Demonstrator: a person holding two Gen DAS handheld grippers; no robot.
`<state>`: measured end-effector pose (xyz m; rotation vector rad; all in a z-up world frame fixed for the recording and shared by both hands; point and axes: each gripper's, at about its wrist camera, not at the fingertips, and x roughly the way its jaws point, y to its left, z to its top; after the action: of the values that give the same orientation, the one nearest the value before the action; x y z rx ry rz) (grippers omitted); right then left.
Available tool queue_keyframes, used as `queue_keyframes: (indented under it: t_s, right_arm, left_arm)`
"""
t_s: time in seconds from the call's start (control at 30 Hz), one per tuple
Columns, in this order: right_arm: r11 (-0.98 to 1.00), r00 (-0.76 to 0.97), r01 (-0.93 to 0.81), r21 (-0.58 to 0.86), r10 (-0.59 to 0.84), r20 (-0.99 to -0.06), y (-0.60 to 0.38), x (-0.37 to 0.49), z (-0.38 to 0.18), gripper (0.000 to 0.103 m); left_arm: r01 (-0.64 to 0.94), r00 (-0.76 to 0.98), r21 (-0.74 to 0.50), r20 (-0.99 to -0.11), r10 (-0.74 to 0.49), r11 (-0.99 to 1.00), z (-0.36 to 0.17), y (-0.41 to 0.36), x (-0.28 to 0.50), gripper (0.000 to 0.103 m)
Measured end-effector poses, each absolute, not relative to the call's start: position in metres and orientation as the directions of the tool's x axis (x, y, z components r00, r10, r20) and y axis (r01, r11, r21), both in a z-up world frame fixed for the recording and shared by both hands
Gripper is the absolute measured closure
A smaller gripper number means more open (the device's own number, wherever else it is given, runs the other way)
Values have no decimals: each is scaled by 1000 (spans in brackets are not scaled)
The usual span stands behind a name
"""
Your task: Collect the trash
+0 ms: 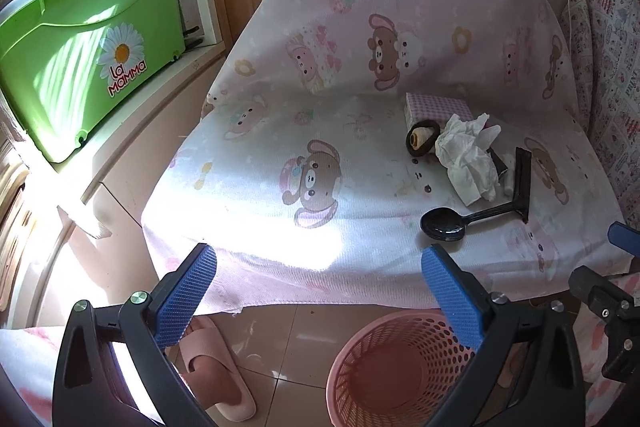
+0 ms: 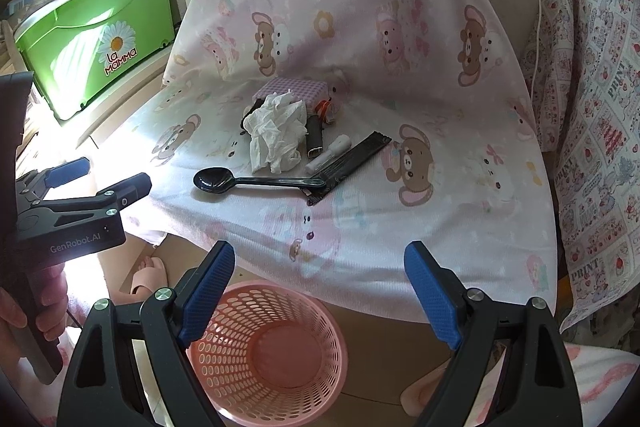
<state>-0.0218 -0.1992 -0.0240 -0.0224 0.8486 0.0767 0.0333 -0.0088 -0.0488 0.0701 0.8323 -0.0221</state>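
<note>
Hovering, both grippers, left (image 1: 318, 281) and right (image 2: 320, 273), apart and empty | tissue (image 2: 276, 135) at 12 o'clock, bin (image 2: 264, 347) at 6 | your risk: snagging spoon (image 2: 256, 181) or cloth (image 2: 400, 67) on grab.

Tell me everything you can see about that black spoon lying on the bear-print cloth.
The black spoon looks like glossy plastic, in one piece, with an oval bowl and a long slim handle. It lies flat, bowl up and empty, on the bear-print cloth, near the front edge. Its handle tip rests on a long black wrapper. The crumpled white tissue sits just behind it. Nothing grips it; a pink basket stands on the floor below.
</note>
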Motion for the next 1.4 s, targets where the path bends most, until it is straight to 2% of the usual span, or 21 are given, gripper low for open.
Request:
queue_keyframes:
  t_s: [0.27,0.33,0.47,0.53,0.57,0.6,0.63,0.67,0.7,0.73,0.83,0.87,0.93,0.97,1.0,1.07,1.23,1.27,1.33,1.4]
  right_arm:
    - [997,680,-59,59,83,-728,-208,-23,-16,15]
    - [995,686,-52,80,94,-721,-212,-24,-14,18]
    - [992,683,-60,113,123,-720,-219,-22,-10,41]
    - [992,689,-58,108,118,-715,-222,-17,-5,47]
    - [992,688,-59,112,121,-716,-224,-12,-3,53]
    - [991,679,-61,118,128,-723,-226,-4,0,61]
    - [989,665,-67,134,144,-733,-228,5,1,66]
    - [983,641,-83,162,177,-746,-230,14,2,77]
    - [976,614,-108,188,214,-759,-231,24,1,91]
    - [973,598,-121,196,229,-768,-231,32,0,94]
    - [982,610,-105,157,188,-770,-232,51,-3,95]
    - [982,610,-91,166,186,-770,-235,56,-5,95]
    - [978,602,-53,202,193,-775,-243,62,-13,95]
    - [979,601,-32,203,181,-778,-247,62,-17,95]
    - [982,605,-17,190,161,-780,-249,62,-19,95]
    - [986,617,1,166,130,-776,-254,60,-21,95]
    - [980,630,-2,199,156,-761,-262,60,-17,95]
    - [980,628,-2,198,156,-762,-262,61,-17,95]
    - [981,618,-1,196,155,-771,-262,64,-18,95]
    - [979,606,3,202,159,-779,-262,66,-21,95]
  left_arm:
    - [119,706,24,-704,-68,993,-39,-20,30,1]
    - [125,713,14,-696,-80,992,-37,-21,31,1]
    - [140,718,-22,-687,-117,990,-34,-22,44,4]
    - [165,709,-99,-679,-188,981,-31,-21,57,14]
    - [177,691,-136,-688,-222,975,-31,-22,65,26]
    - [190,666,-170,-701,-254,967,-33,-25,73,45]
    - [210,625,-208,-722,-295,955,-36,-27,81,55]
    - [224,588,-243,-739,-329,944,-40,-30,89,72]
    - [219,567,-276,-744,-352,936,-43,-30,93,84]
    - [203,562,-302,-743,-363,931,-45,-30,96,86]
    - [171,569,-309,-744,-350,936,-48,-37,102,86]
    - [170,584,-287,-741,-331,943,-47,-42,103,83]
    - [173,610,-242,-735,-297,955,-45,-53,104,62]
    - [177,619,-235,-729,-294,956,-44,-59,105,43]
    - [182,625,-234,-722,-296,955,-43,-63,105,32]
    - [208,627,-223,-717,-305,952,-42,-74,107,30]
    - [234,625,-148,-734,-265,961,-52,-100,114,30]
    - [231,624,-140,-738,-257,963,-55,-102,115,33]
    - [204,613,-118,-759,-221,972,-61,-104,119,47]
    - [177,594,-129,-776,-211,976,-64,-99,123,71]
